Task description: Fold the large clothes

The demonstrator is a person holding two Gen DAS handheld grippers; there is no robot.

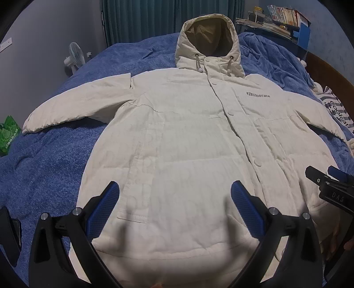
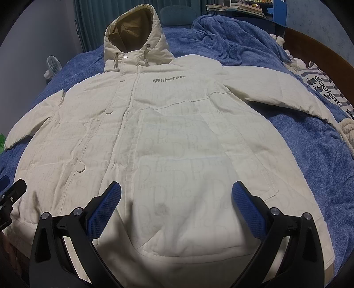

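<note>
the cream hooded jacket lay flat, front up, on the blue blanket — nothing folded yet. my left gripper and right gripper hovered over its hem, jaws spread, empty — next i'd need a sleeve.

The cream jacket carries a grey logo and the word "liberate" on its chest, at about two o'clock from the front placket. In the right wrist view the same word sits at twelve o'clock. A striped cloth at three o'clock reads "Coolcat". The right gripper bears "DAS". Book spines on the shelf are too small to read.
</note>
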